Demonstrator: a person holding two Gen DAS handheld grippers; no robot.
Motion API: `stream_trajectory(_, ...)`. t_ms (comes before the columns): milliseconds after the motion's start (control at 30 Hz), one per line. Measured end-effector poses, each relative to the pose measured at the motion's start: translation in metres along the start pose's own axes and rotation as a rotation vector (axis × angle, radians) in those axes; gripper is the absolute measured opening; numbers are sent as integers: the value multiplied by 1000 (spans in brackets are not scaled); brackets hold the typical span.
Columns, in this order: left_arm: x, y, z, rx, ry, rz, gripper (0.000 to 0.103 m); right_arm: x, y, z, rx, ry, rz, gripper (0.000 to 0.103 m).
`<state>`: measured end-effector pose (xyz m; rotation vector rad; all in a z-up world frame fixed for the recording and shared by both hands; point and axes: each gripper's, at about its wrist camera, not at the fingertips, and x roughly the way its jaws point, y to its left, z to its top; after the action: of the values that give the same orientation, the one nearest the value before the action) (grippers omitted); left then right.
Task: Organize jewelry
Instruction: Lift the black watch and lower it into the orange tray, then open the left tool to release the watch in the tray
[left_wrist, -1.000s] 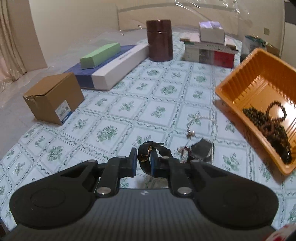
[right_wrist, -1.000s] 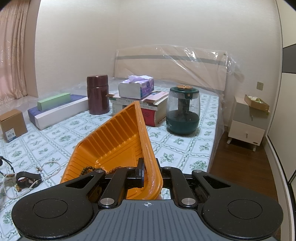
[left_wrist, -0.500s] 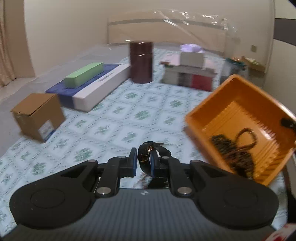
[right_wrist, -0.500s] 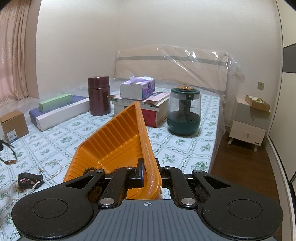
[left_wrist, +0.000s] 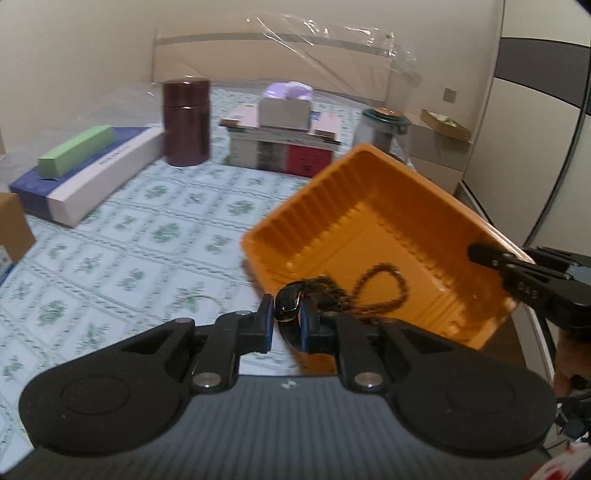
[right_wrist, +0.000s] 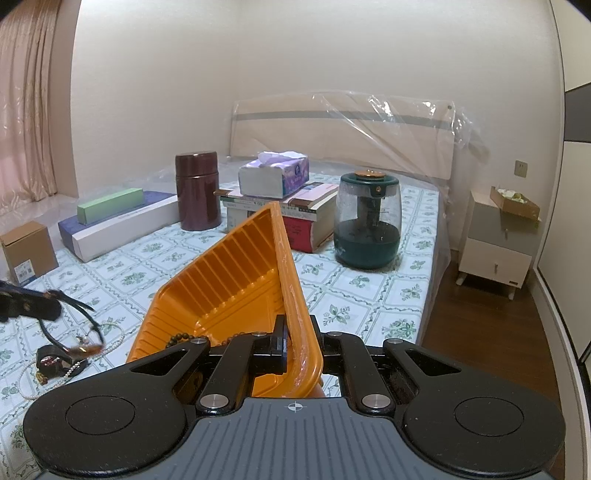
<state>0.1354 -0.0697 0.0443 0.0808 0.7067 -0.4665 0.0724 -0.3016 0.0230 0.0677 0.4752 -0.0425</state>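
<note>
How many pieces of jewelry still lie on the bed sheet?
2 visible: a pearl necklace and a dark bracelet inside its loop, left of the orange tray. Others may be hidden.

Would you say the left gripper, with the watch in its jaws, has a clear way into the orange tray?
Probably yes. The left gripper holds the watch at the near rim of the orange tray, which the right gripper tilts open towards it; only beads lie inside.

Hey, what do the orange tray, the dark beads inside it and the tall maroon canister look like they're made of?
Orange tray: likely thin moulded plastic, judging by its ribbed walls and slight sheen.
Dark beads: small, round, matte brown, possibly wood or seeds; too blurred to settle.
Maroon canister: smooth and glossy, with a lid seam; lacquered metal or plastic, and I can't tell which.
</note>
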Motion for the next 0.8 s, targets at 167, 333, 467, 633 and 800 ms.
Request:
stream_trajectory(167, 9, -15, 1, 10, 11, -35, 12, 0, 1, 0, 1, 0, 1, 9)
stream_trajectory(333, 12, -22, 2, 19, 15, -47, 12, 0, 1, 0, 1, 0, 1, 9)
stream_trajectory(467, 14, -22, 4, 9, 15, -64, 12, 0, 1, 0, 0, 0, 0, 9)
stream_trajectory(633, 16, -26, 8, 0, 12, -101, 12, 0, 1, -1, 1, 1, 0, 9)
stream_trajectory(800, 21, -37, 9, 15, 22, -143, 12, 0, 1, -1, 2, 1, 1, 9)
